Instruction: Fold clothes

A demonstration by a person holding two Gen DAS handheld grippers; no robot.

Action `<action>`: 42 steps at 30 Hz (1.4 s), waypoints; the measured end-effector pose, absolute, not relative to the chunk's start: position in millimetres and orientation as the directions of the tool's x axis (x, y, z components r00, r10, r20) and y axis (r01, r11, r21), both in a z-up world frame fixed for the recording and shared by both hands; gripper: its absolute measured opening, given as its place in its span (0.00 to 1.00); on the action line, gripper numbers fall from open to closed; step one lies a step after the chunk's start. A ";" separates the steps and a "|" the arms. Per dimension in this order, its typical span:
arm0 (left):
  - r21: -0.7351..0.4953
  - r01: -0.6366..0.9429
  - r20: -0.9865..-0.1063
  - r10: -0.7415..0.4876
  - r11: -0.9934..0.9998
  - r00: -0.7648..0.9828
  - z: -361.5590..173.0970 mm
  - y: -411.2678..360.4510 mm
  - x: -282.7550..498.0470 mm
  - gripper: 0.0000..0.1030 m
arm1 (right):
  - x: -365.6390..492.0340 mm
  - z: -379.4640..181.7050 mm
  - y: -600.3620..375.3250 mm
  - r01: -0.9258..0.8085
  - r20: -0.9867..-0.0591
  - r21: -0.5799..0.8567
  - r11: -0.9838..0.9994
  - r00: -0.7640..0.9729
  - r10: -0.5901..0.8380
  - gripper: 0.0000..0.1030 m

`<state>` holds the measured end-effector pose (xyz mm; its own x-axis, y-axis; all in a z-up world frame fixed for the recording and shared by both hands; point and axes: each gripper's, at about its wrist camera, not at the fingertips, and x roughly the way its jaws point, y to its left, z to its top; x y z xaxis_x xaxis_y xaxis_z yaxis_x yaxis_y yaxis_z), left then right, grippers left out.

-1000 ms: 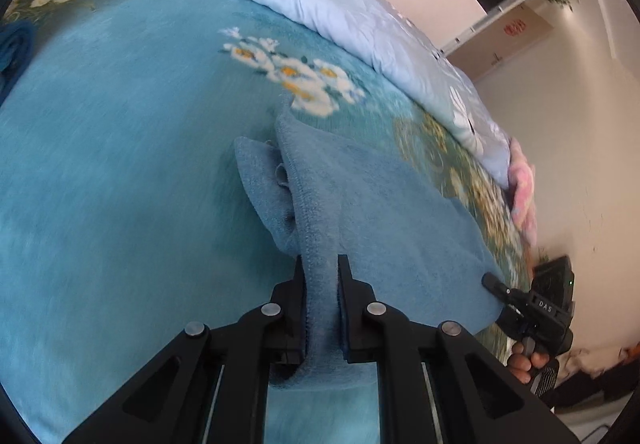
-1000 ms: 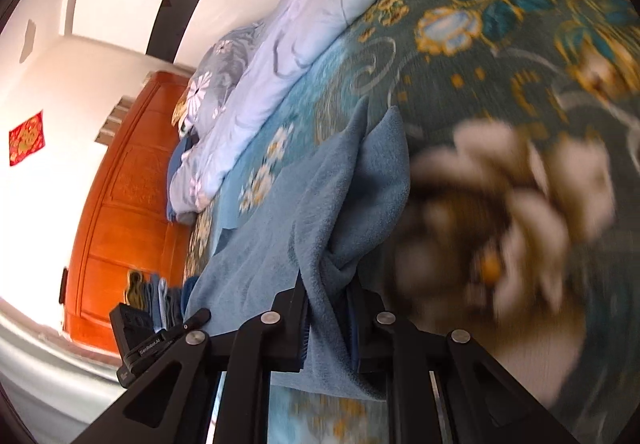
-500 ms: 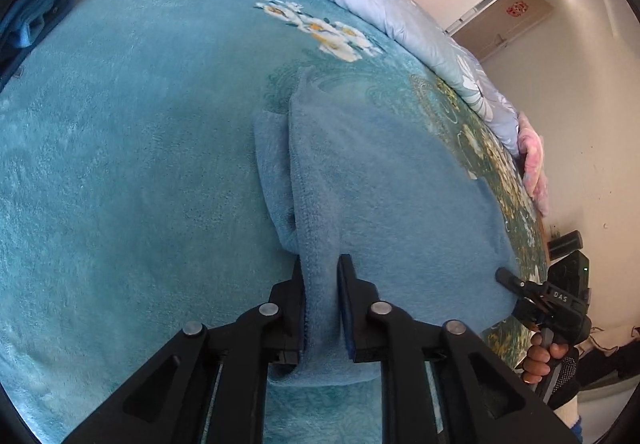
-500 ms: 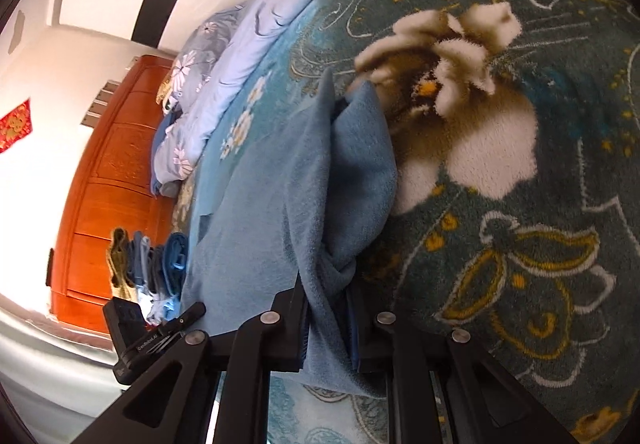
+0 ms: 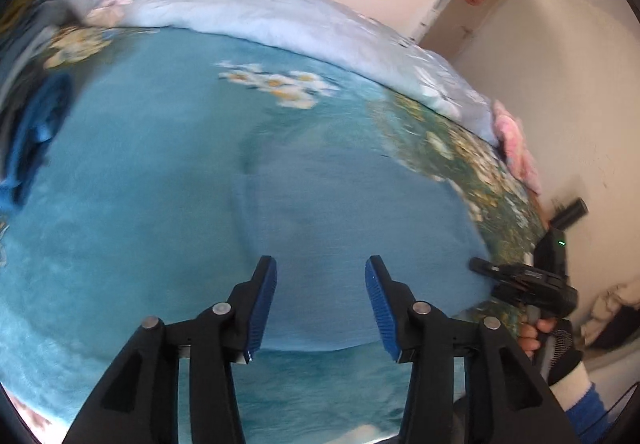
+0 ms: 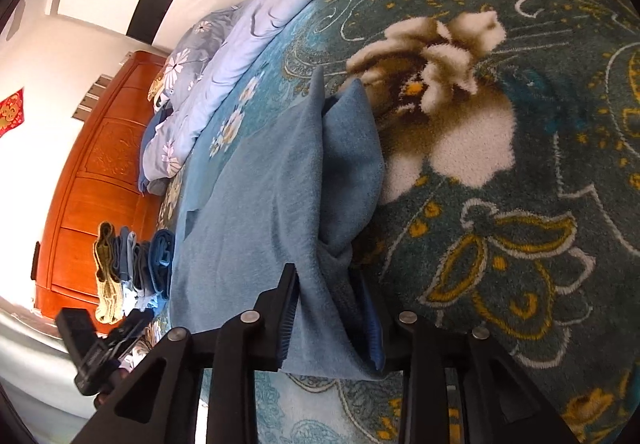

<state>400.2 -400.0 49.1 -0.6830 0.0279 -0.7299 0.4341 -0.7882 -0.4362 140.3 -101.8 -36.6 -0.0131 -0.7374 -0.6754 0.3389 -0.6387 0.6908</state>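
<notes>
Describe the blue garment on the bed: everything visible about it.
The blue garment is soft, fleecy, grey-blue cloth, folded over itself and lying flat on the floral blanket. Its right edge bunches into a thick doubled fold. The right gripper, jaws opening, has that fold between its pads. The left gripper, jaws also opening, hangs above the garment's other end with nothing between its pads.

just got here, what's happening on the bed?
A person with a handheld gripper in each hand is folding a blue fleece garment on a floral bedspread. The left gripper is opening, with nothing between its jaws; the garment lies flat beyond it. The right gripper is opening too, with the bunched edge of the garment between its jaws. A stack of folded clothes sits by the bed's edge.
</notes>
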 end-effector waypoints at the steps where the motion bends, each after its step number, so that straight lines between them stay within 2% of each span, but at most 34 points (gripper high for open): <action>1: -0.440 0.421 -0.733 0.046 -0.793 -0.679 47.8 -394.2 389.3 0.46 | 139.9 -38.1 -101.7 0.336 -0.670 0.697 -0.634 -0.011 -0.743 0.33; 7: -0.488 0.379 -0.757 0.165 -0.786 -0.633 18.2 -358.3 318.9 0.46 | 138.6 -39.6 -103.4 0.363 -0.649 0.709 -0.604 0.003 -0.761 0.37; 10: -0.469 0.377 -0.778 0.172 -0.799 -0.604 5.4 -342.8 293.1 0.46 | 136.7 -41.4 -102.1 0.361 -0.628 0.728 -0.583 0.008 -0.778 0.37; 12: -0.450 0.371 -0.788 0.166 -0.812 -0.593 0.6 -334.1 281.0 0.37 | 134.6 -43.2 -100.6 0.354 -0.612 0.742 -0.569 0.010 -0.791 0.37; 19: -0.446 0.418 -0.811 0.160 -0.791 -0.563 -15.9 -339.6 276.0 0.20 | 131.0 -51.5 -98.1 0.325 -0.563 0.785 -0.528 0.018 -0.826 0.37; 21: -0.431 0.428 -0.820 0.147 -0.794 -0.553 -18.2 -340.2 276.8 0.10 | 130.8 -52.6 -98.8 0.322 -0.557 0.789 -0.523 0.017 -0.830 0.37; 25: -0.413 0.437 -0.831 0.135 -0.799 -0.539 -23.1 -340.5 277.2 0.07 | 131.8 -52.0 -100.5 0.321 -0.554 0.790 -0.522 0.010 -0.832 0.36; 27: -0.411 0.442 -0.835 0.133 -0.797 -0.534 -24.6 -340.8 276.7 0.07 | 132.9 -50.5 -101.4 0.320 -0.555 0.789 -0.524 0.007 -0.832 0.25; 30: -0.400 0.445 -0.842 0.130 -0.801 -0.523 -25.6 -340.1 274.1 0.06 | 136.0 -41.8 -104.6 0.339 -0.574 0.768 -0.544 -0.012 -0.819 0.21; 37: -0.398 0.437 -0.855 0.154 -0.806 -0.495 -26.7 -345.4 268.8 0.07 | 143.9 -9.1 -119.0 0.388 -0.634 0.699 -0.601 -0.054 -0.772 0.19; 42: -0.472 0.433 -0.778 0.131 -0.768 -0.615 9.2 -362.4 317.2 0.07 | 152.5 22.9 -134.9 0.436 -0.678 0.630 -0.642 -0.093 -0.729 0.19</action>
<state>317.2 -362.4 9.2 -0.6146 0.1312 -0.7779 0.4333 -0.7679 -0.4719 152.5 -134.9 22.9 -0.0930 -0.7287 -0.6784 0.4360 -0.6424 0.6302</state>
